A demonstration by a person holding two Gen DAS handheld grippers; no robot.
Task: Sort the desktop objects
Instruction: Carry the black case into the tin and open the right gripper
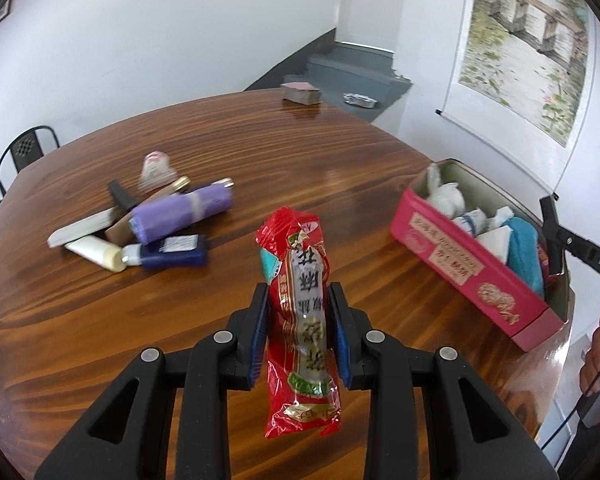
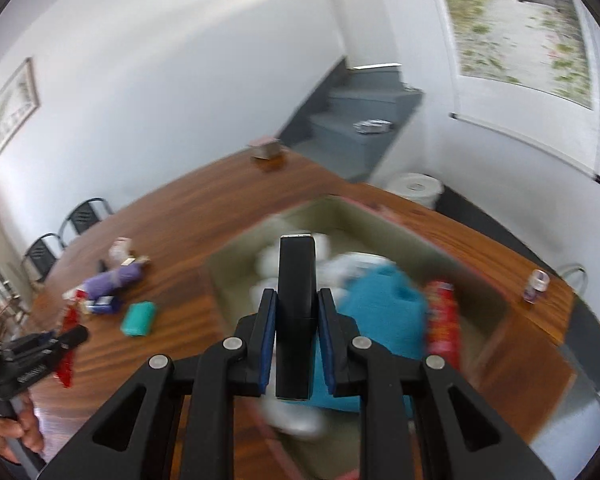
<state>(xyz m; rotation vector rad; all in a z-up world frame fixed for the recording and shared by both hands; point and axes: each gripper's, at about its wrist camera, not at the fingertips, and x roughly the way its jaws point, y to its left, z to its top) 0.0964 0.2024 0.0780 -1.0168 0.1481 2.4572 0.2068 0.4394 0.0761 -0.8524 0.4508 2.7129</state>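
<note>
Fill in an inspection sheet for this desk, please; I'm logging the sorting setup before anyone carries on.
Surface: glossy wooden table, bare in the middle.
Job's things: pink box at the right, holding white bundles and a teal cloth; unsorted pile at the left with a purple roll, tubes and a dark blue bottle.
Clutter: small stack at the far edge.
Grippers: left gripper shut on a red snack packet; right gripper shut on a black flat block above the box.
Cables: thin black lead by the hand at right.
Surroundings: white walls, hanging scroll painting, grey stairs, metal chairs.
</note>
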